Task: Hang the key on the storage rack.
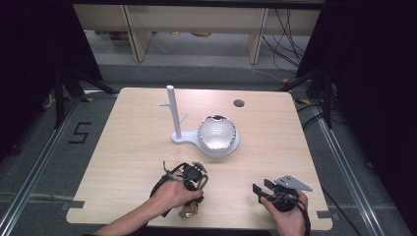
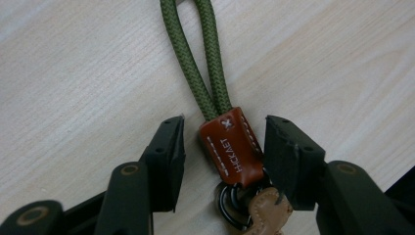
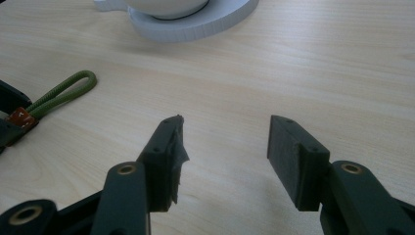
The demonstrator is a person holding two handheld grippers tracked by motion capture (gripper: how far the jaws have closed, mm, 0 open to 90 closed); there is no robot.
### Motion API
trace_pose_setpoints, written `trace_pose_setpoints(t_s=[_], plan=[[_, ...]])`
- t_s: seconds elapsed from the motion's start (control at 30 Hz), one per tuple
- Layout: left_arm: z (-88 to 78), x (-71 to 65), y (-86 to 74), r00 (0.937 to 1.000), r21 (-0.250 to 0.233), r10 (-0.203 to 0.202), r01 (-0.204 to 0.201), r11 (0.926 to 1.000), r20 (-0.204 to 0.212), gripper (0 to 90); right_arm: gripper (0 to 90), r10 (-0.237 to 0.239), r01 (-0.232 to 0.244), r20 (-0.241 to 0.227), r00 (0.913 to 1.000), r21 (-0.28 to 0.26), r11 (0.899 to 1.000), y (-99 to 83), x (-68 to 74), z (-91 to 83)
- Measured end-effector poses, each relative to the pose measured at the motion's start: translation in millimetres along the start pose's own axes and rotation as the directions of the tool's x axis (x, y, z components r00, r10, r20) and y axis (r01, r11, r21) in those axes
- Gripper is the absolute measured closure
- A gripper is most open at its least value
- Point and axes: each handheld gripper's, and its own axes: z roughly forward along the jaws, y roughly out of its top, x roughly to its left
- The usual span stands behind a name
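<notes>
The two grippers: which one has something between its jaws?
The left gripper. Its open jaws straddle the brown leather tab of a keychain with a green cord loop. The right gripper has just bare table between its jaws.

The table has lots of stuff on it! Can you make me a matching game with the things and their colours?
Things:
1. rope loop
2. leather tab
3. bowl
4. right gripper

Colours:
A. black
B. white
C. olive green
D. reddish brown

Pairs: 1-C, 2-D, 3-B, 4-A
</notes>
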Motion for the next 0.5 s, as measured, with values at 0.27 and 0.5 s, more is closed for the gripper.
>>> trace_pose_setpoints(t_s=[0.27,0.5], plan=[[-2.1,2.9,0.4,0.9946,0.035,0.098,-0.097,0.9946,-0.033,61.7,48.4,0.0,0.0,0.008,1.0,0.008,1.0,0.3,0.3,-1.2],[-1.5,2.2,-1.2,0.9863,0.036,0.156,-0.154,0.9874,-0.054,64.5,48.2,-0.007,0.007,0.015,0.9999,0.008,1.0,0.2,0.0,-0.9]])
